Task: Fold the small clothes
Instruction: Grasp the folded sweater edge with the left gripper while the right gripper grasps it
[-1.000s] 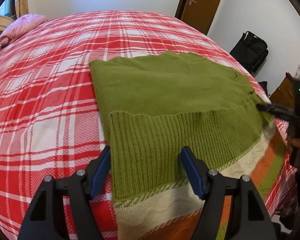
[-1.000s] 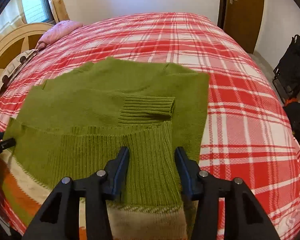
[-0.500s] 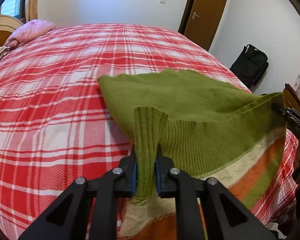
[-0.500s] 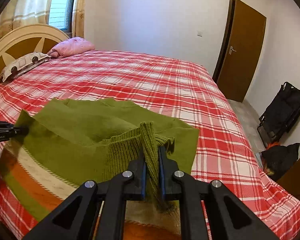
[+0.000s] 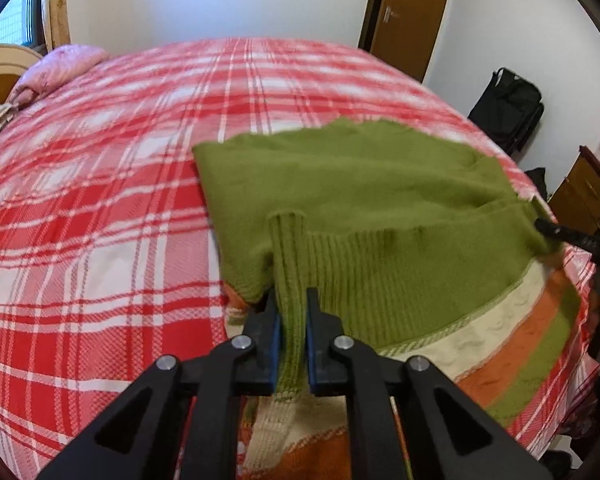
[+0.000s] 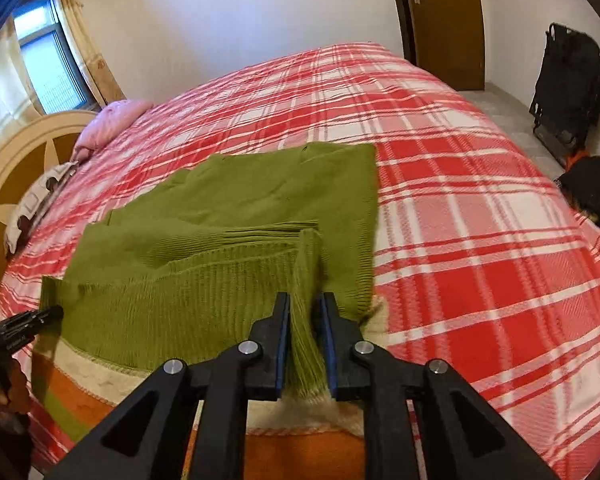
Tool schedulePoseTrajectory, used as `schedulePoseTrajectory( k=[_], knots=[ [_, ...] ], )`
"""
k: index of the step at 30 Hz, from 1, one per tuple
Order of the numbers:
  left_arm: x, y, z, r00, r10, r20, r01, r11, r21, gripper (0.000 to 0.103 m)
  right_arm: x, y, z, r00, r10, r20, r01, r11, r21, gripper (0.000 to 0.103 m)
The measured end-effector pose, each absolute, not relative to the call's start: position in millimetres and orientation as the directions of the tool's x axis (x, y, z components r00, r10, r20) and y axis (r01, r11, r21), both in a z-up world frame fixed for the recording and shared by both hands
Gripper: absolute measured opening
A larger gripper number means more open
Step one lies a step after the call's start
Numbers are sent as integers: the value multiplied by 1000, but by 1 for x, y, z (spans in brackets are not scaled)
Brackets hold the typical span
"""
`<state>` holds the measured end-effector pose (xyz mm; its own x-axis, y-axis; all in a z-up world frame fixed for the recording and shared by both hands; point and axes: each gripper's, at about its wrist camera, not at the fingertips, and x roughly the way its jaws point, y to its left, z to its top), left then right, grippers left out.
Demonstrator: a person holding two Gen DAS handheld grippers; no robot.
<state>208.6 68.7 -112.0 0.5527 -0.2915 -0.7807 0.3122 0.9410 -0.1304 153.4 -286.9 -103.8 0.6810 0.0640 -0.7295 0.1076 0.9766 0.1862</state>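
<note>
Left wrist view
Sweater [image 5: 340,184]: green knit on the bed's [image 5: 100,200] near edge, ribbed hem nearest, long axis along that edge.
Left gripper [image 5: 291,320]: closed on a pinched hem fold.

Right wrist view
Sweater [image 6: 260,200]: hem raised, far end flat.
Right gripper [image 6: 303,320]: jaws easing open, pads pressing the hem.
Room: plaid cover, brown door [image 6: 444,20], window [image 6: 48,64].

A wide bed [image 6: 480,216] under a red and white plaid cover fills the room, with a pink pillow [image 6: 108,126] near its cream and brown headboard [image 6: 16,172]. Behind the headboard a window [image 6: 52,68] with pale curtains lets in daylight. The walls are plain white. A brown wooden door [image 6: 444,20] stands shut, and a folded black chair [image 6: 568,84] leans by the tiled floor [image 6: 512,116].
</note>
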Motion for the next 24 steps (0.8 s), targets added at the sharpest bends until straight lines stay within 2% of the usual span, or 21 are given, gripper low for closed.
schedulePoseTrajectory(
  k=[2, 5, 7, 9, 11, 12, 13, 14, 21, 24],
  knots=[
    [210, 71, -115, 547, -295, -784, 299, 943, -146, 15, 152, -288, -101, 684, 58, -727, 105, 979, 176, 16],
    [212, 70, -118, 531, -308, -789, 299, 940, -165, 21, 158, -293, -100, 677, 120, -726, 84, 967, 239, 16],
    [215, 68, -120, 516, -306, -800, 298, 940, -168, 38, 162, -294, -102, 673, 131, -728, 78, 966, 246, 16],
    [216, 67, -120, 509, -335, -793, 307, 931, -196, 46, 171, -291, -105, 663, 134, -737, 68, 969, 237, 16],
    [218, 65, -120, 510, -344, -788, 313, 928, -202, 48, 174, -289, -107, 664, 113, -739, 72, 974, 213, 16],
    [217, 64, -120, 523, -341, -781, 315, 929, -195, 41, 174, -287, -106, 673, 87, -734, 80, 979, 190, 15],
    [217, 64, -120, 538, -337, -773, 315, 930, -186, 16, 171, -283, -104, 680, 65, -731, 78, 984, 161, 7],
    [216, 63, -120, 541, -341, -769, 321, 929, -187, 11, 169, -279, -102, 686, 49, -726, 69, 989, 132, 4],
    [194, 68, -101, 634, -337, -696, 336, 931, -145, 8, 121, -247, -64, 806, -95, -584, 66, 995, -72, 4],
    [185, 70, -89, 659, -364, -659, 342, 925, -169, 8, 107, -232, -50, 841, -122, -528, 58, 989, -137, 4]
  ],
)
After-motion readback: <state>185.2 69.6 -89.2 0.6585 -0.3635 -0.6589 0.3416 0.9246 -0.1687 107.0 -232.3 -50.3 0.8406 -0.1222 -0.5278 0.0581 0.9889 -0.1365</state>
